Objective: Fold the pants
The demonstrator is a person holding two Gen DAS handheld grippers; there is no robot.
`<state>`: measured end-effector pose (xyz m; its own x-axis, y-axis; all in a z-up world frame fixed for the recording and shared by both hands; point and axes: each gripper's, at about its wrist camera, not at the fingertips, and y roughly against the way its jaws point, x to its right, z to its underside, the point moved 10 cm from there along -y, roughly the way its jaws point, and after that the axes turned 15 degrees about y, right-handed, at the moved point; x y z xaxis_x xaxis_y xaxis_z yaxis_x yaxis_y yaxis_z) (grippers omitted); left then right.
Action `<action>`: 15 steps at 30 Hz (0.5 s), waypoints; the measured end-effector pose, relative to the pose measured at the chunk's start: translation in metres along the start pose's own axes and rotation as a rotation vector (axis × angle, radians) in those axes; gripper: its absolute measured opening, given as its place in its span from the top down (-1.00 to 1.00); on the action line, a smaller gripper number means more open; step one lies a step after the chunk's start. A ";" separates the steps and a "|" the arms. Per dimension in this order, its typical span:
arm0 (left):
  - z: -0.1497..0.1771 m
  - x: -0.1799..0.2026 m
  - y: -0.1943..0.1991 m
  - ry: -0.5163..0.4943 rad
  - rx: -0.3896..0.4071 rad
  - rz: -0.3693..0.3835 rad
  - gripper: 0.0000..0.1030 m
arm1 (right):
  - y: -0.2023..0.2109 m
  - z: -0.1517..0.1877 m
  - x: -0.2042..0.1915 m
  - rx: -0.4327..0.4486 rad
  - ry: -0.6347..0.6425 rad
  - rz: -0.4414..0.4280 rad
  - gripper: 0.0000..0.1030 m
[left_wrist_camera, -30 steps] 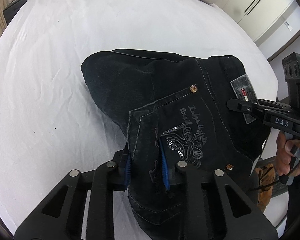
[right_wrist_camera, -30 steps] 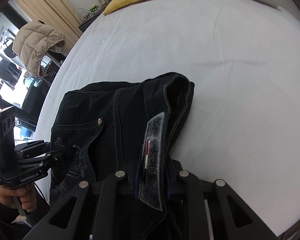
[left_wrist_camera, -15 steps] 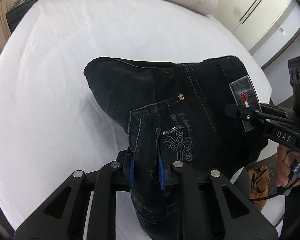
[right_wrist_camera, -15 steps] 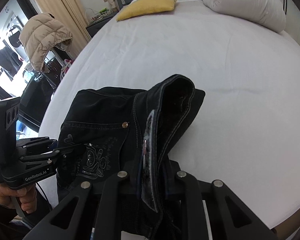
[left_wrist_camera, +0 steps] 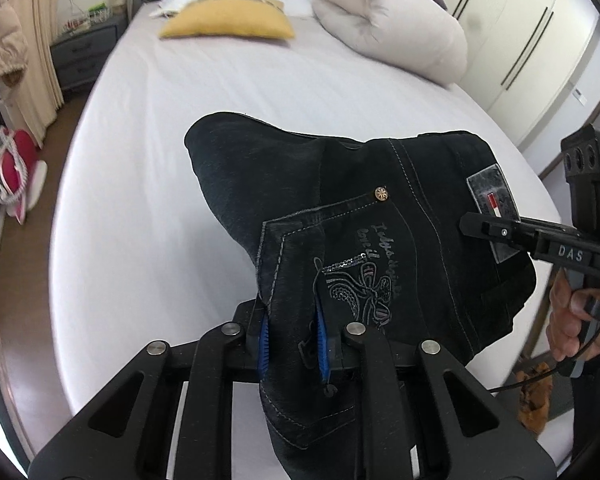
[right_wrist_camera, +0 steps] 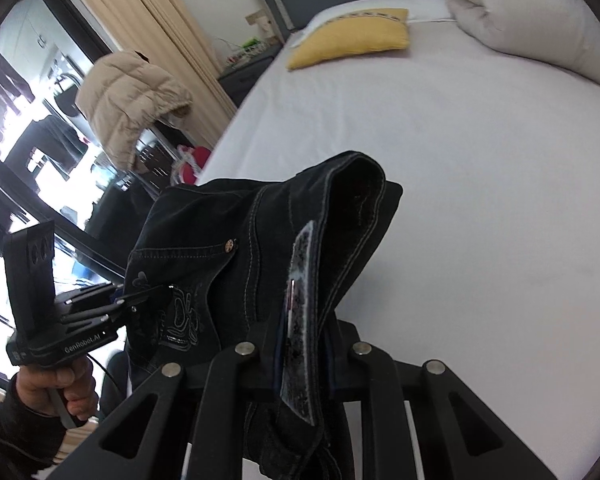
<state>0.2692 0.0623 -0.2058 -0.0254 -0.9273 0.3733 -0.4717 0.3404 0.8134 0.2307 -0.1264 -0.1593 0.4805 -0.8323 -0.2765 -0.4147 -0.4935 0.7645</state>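
The black denim pants (left_wrist_camera: 380, 216) hang bunched between both grippers above the white bed (left_wrist_camera: 148, 184). My left gripper (left_wrist_camera: 294, 340) is shut on the fabric at the embroidered back pocket (left_wrist_camera: 356, 280), its blue pads (left_wrist_camera: 323, 336) pressing the cloth. My right gripper (right_wrist_camera: 304, 344) is shut on the waistband at the grey brand patch (right_wrist_camera: 300, 320). The right gripper also shows in the left wrist view (left_wrist_camera: 466, 222), clamped by the patch (left_wrist_camera: 490, 196). In the right wrist view the left gripper (right_wrist_camera: 168, 292) grips the pocket side of the pants (right_wrist_camera: 236, 240).
A yellow pillow (left_wrist_camera: 228, 24) and a rolled white duvet (left_wrist_camera: 396, 28) lie at the head of the bed. A beige puffer jacket (right_wrist_camera: 128, 100) hangs by the window at left. White wardrobe doors (left_wrist_camera: 532, 40) stand at right. A hand (right_wrist_camera: 56, 384) holds the left gripper's handle.
Both grippers have risen and pulled back toward the foot of the bed, lifting the pants off the sheet. More of the room and bedhead has come into view.
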 end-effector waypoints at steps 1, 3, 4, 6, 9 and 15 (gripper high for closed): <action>-0.009 -0.007 0.000 -0.001 0.005 -0.004 0.68 | -0.006 -0.010 0.001 0.008 -0.015 -0.020 0.67; -0.030 -0.024 -0.001 -0.001 0.010 -0.011 0.68 | -0.026 -0.032 0.003 0.020 -0.034 -0.059 0.67; -0.041 -0.033 -0.003 -0.003 0.014 -0.012 0.68 | -0.033 -0.039 0.003 0.019 -0.039 -0.068 0.67; -0.055 -0.047 -0.010 -0.006 0.012 -0.018 0.68 | -0.053 -0.052 0.009 0.014 -0.070 -0.101 0.67; -0.074 -0.066 -0.028 -0.001 -0.001 -0.019 0.68 | -0.089 -0.062 0.021 -0.003 -0.121 -0.135 0.67; -0.083 -0.098 -0.097 0.016 -0.083 -0.040 0.67 | -0.151 -0.042 0.059 -0.089 -0.214 -0.125 0.66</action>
<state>0.3905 0.1334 -0.2839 0.0070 -0.9382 0.3461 -0.3977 0.3149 0.8618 0.3538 -0.0903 -0.2668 0.3452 -0.8055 -0.4816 -0.2888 -0.5794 0.7621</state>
